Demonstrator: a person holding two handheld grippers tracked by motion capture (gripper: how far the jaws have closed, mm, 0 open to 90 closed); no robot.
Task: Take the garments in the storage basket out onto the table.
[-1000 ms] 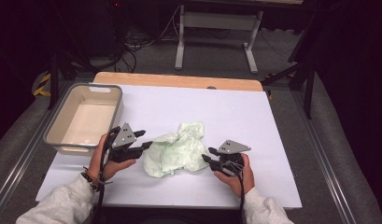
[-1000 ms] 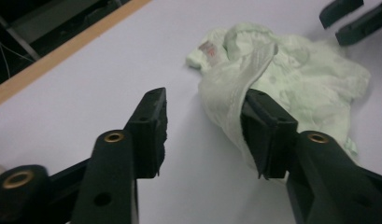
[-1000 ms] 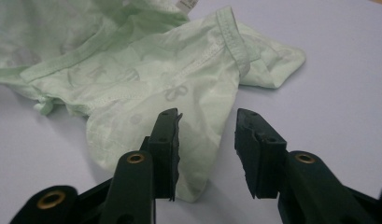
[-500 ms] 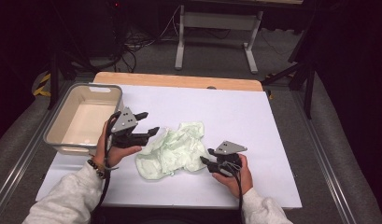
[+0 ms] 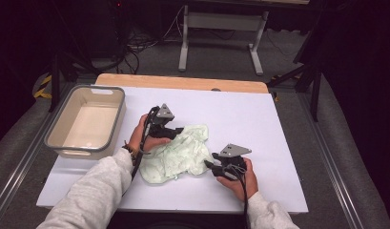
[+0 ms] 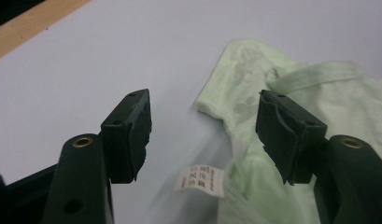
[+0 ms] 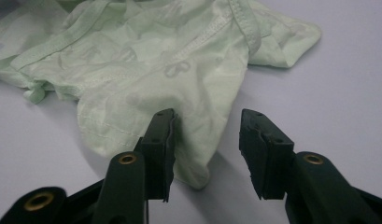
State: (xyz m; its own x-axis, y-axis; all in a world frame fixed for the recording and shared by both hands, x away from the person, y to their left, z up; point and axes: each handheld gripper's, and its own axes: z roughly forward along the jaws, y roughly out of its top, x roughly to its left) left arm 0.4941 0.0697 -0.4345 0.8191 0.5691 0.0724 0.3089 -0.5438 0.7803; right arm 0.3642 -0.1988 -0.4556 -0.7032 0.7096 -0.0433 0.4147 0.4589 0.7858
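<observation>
High view: pale green garment (image 5: 176, 153), crumpled, centre of white table sheet (image 5: 278, 124). Left gripper (image 5: 172, 132) at garment's upper-left edge; right gripper (image 5: 212, 167) at its lower-right edge. Grey bin (image 5: 64, 143) at left of frame, well apart from cloth.

Left gripper view: left gripper (image 6: 202, 133) spread, jaws having just been opening; nothing pinched. Garment (image 6: 291, 84) fills right half of frame, a hem corner reaching in between the jaws; white care label (image 6: 200, 181) lies between them, lower centre.

Right gripper view: right gripper (image 7: 207, 149) spread, jaws just been opening a little; cloth fold (image 7: 193, 140) sits in the gap against the left jaw, not squeezed, as far as can be told.

Risks (est.):
- L jaws may shut on label alone, so cloth slips when lifted.
- R may catch a single thin layer, so garment bunches, not spreads.
- Uneven pull drags cloth across sheet.
</observation>
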